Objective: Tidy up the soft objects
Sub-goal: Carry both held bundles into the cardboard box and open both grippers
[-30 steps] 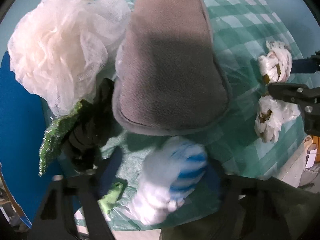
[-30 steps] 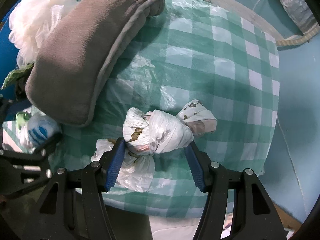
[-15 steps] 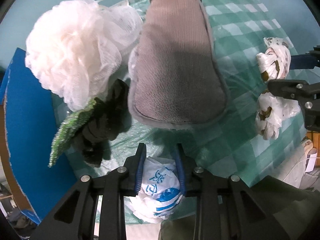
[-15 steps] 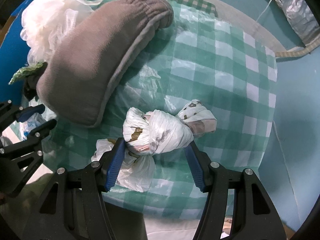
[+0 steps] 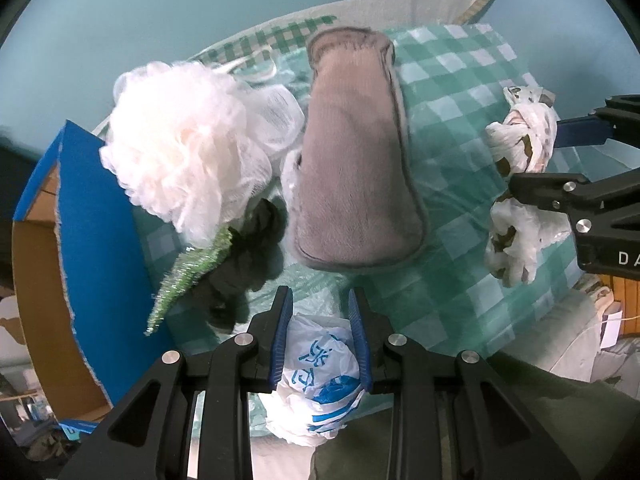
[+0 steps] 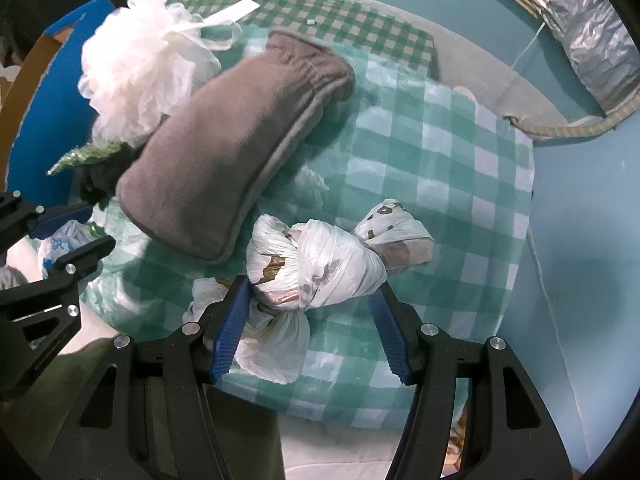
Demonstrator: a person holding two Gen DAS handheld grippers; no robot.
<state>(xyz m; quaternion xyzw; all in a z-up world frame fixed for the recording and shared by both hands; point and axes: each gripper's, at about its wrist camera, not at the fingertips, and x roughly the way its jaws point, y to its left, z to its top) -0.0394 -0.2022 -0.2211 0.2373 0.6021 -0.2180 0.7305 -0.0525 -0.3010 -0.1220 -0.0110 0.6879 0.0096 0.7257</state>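
On the green checked cloth [image 6: 460,152], I am working with both tongs. My left gripper [image 5: 320,320] is clamping a crumpled white bag with blue print [image 5: 316,380] at the cloth's near edge, pads pressing both its sides. My right gripper [image 6: 312,312] is grasping a knotted white plastic bundle [image 6: 320,268] lying on the cloth, blue pads touching its flanks. Just beyond it, a grey plush pouch [image 6: 224,152] is lying beside a white mesh pouf [image 5: 180,152], with a dark cloth [image 5: 244,264] and glittery green strip [image 5: 188,276] nearby.
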